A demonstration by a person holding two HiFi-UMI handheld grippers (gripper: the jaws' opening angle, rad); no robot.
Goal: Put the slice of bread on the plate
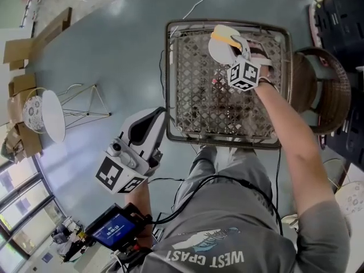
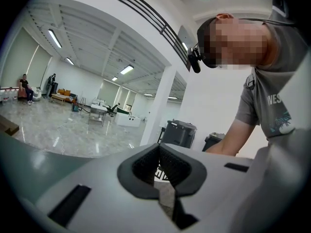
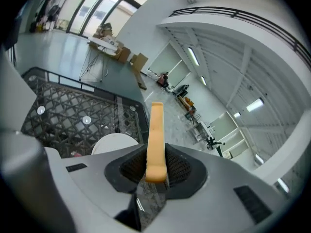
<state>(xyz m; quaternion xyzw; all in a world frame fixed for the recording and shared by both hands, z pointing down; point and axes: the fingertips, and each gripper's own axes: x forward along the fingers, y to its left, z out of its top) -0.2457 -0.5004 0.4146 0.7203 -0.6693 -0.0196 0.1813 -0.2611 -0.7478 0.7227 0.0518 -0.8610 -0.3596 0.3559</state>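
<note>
The slice of bread (image 1: pixel 226 37) is yellow-brown and stands on edge between the pads of my right gripper (image 1: pixel 236 45), which is shut on it. It hangs just above the white plate (image 1: pixel 219 53) at the far side of the lattice-topped table (image 1: pixel 196 104). In the right gripper view the slice of bread (image 3: pixel 156 135) sticks out past the right gripper (image 3: pixel 155 157), with the plate (image 3: pixel 114 144) below and to the left. My left gripper (image 1: pixel 152 117) is off the table's near left corner, over the floor. In its own view the left gripper (image 2: pixel 159 150) has its tips together and holds nothing.
A wicker chair (image 1: pixel 321 90) stands right of the table. A round white side table (image 1: pixel 48 115) and cardboard boxes (image 1: pixel 23 50) are on the floor at the left. A small pink bit (image 1: pixel 215 81) lies on the lattice. A handheld screen (image 1: pixel 114 229) hangs at the person's waist.
</note>
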